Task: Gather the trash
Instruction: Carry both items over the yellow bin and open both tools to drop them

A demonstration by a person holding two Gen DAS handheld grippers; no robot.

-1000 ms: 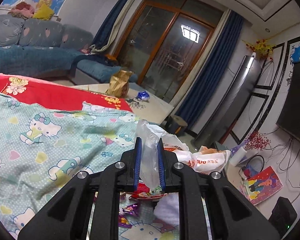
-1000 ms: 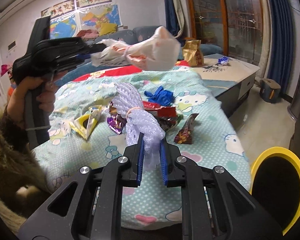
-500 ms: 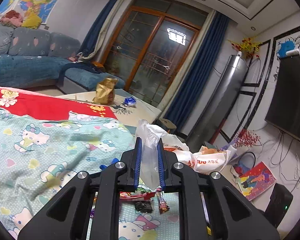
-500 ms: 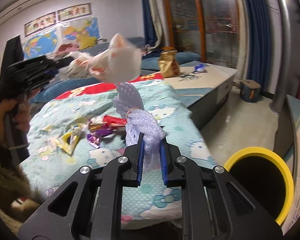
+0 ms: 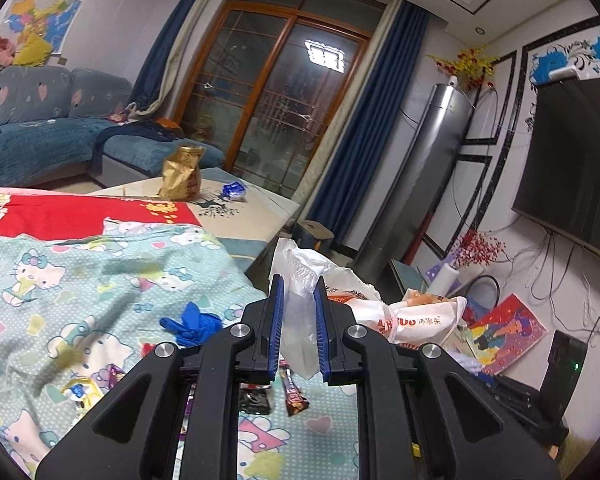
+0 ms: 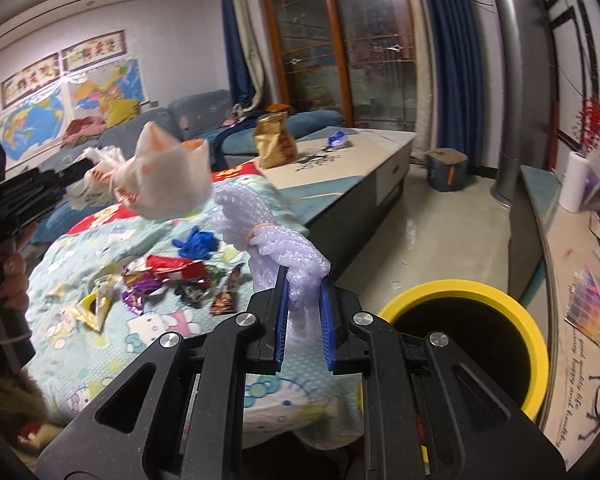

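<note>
Here, left gripper (image 5: 299, 320) is clamped on a white crumpled plastic bag with red print (image 5: 404, 316), held up over the Hello Kitty patterned blanket (image 5: 60, 280). Right gripper (image 6: 303, 322) pinches a white bubble-wrap wad tied with a rubber band (image 6: 284, 252), near the yellow-rimmed black trash bin (image 6: 460, 292) on the tiled floor (image 6: 440, 236). Shiny candy wrappers (image 6: 172, 280) and a blue rubber glove (image 6: 196, 242) lie on the blanket. A gold foil snack bag (image 6: 274, 142) stands on the beige coffee table (image 6: 364, 148); a blue sofa (image 5: 32, 148) sits by the glass doors (image 5: 276, 100).

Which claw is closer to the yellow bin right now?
Right. The right claw, shut on bubble wrap, hangs just beside the yellow bin. The left claw, holding a white plastic bag, is farther back over the bed.
</note>
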